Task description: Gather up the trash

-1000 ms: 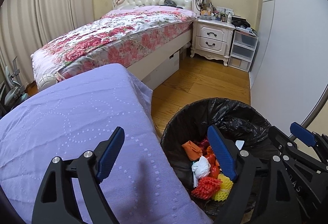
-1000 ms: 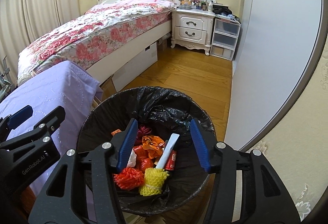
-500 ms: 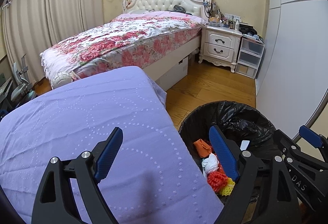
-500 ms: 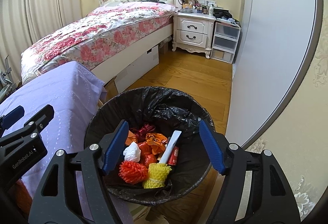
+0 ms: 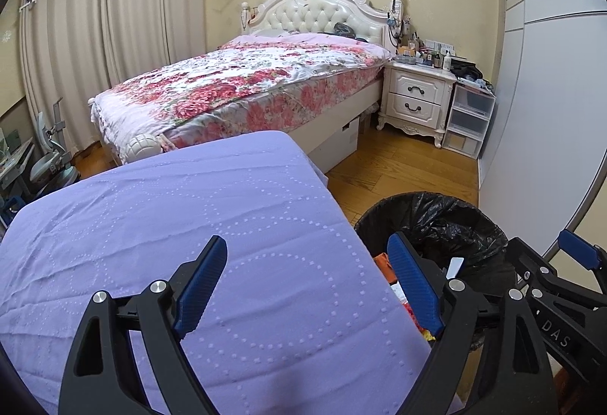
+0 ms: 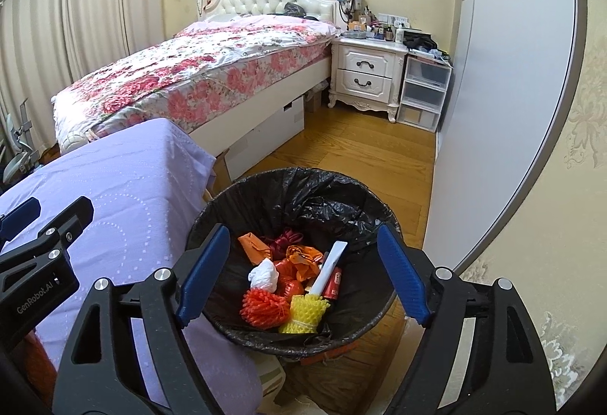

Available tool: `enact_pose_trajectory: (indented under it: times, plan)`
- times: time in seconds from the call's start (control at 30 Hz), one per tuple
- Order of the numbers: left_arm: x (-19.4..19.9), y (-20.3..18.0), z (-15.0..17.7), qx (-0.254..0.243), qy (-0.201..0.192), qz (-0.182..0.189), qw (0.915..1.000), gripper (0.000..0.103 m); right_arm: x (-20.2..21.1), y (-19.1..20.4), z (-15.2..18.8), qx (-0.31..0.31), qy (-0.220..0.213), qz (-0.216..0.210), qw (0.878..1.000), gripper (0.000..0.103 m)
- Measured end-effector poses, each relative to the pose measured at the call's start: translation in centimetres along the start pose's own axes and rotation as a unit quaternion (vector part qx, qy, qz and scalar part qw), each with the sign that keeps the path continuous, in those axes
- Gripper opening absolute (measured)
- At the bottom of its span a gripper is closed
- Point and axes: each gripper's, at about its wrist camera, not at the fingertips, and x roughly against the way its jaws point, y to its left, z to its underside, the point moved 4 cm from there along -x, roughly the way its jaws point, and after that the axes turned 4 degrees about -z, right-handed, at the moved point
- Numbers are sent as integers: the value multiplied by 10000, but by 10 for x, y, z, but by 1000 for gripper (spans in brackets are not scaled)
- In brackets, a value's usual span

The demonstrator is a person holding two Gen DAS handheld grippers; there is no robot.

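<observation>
A bin lined with a black bag (image 6: pixel 303 174) stands on the floor beside the purple-covered table (image 6: pixel 125 187). Inside lie an orange foam net (image 6: pixel 263 308), a yellow foam net (image 6: pixel 305 312), a crumpled white tissue (image 6: pixel 263 274), a white strip (image 6: pixel 330 261) and red-orange wrappers (image 6: pixel 299 257). My right gripper (image 6: pixel 303 274) hovers over the bin, its jaws opening, with nothing held between them. My left gripper (image 5: pixel 307 282) stands open and empty above the purple cloth (image 5: pixel 189 217), left of the bin (image 5: pixel 436 221). Each gripper shows at the edge of the other's view: the right gripper (image 5: pixel 550 263), the left gripper (image 6: pixel 45 216).
A bed with a floral cover (image 5: pixel 246 85) fills the back. A white nightstand (image 6: pixel 366 73) and clear plastic drawers (image 6: pixel 423 92) stand by the far wall. A grey wardrobe door (image 6: pixel 504 111) runs along the right. Wooden floor (image 6: pixel 360 149) lies behind the bin.
The right gripper's jaws have spread wider and it has drawn back and up from the bin. The left gripper has drifted left over the purple cloth; the bin now sits further right in its view.
</observation>
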Motion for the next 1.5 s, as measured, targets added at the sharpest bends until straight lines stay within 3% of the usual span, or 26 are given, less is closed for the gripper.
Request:
enact_pose_trajectory:
  times: [0.83,1.5]
  plan:
    - [61,43,20,314,-261,-186,9990,84,58,40,14,463,-344,-207,9981,83]
    - [77,50,24,386,-356,-222,9984,84,76,43,21,501,-488,-232,9973,83]
